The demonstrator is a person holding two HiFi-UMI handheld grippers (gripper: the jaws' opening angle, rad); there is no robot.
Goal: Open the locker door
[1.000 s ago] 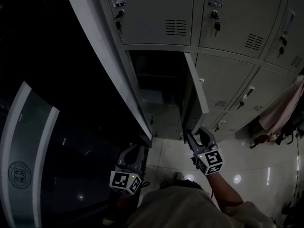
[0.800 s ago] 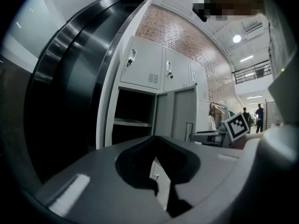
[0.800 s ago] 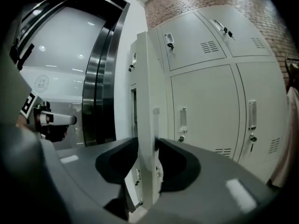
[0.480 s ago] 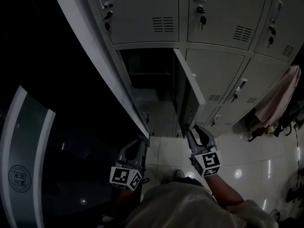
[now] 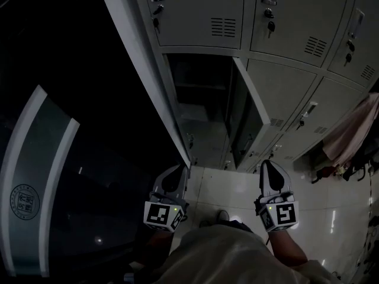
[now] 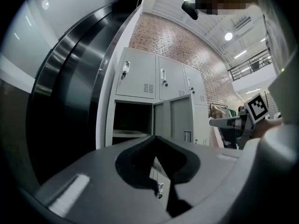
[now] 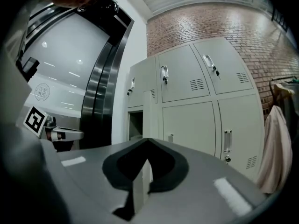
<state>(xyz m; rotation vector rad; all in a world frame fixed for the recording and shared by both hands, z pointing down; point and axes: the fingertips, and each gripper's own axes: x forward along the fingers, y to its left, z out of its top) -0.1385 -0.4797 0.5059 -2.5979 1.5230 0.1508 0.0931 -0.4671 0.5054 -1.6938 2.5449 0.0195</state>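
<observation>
The grey locker door (image 5: 249, 114) stands swung open, edge toward me, beside its dark compartment (image 5: 201, 99). My right gripper (image 5: 267, 165) hangs below and right of the door's lower corner, apart from it. Its jaws have just been closing and now stand shut with nothing between them. In the right gripper view the door (image 7: 150, 113) shows edge-on past the shut right gripper (image 7: 148, 139). My left gripper (image 5: 176, 170) sits below the locker bank's left corner, shut and empty. The left gripper view shows the door (image 6: 180, 120) and compartment (image 6: 132, 118) over the left gripper (image 6: 155, 137).
The other locker doors (image 5: 296, 16) are closed, some with keys in their locks. Clothes (image 5: 349, 135) hang at the right. A dark curved glass wall with a pale stripe (image 5: 35, 188) fills the left. Glossy floor tiles (image 5: 225, 188) lie below the grippers.
The right gripper has come off the door's lower edge, drawn back to the right, and its jaws have closed. The left gripper rose slightly. The door stays open.
</observation>
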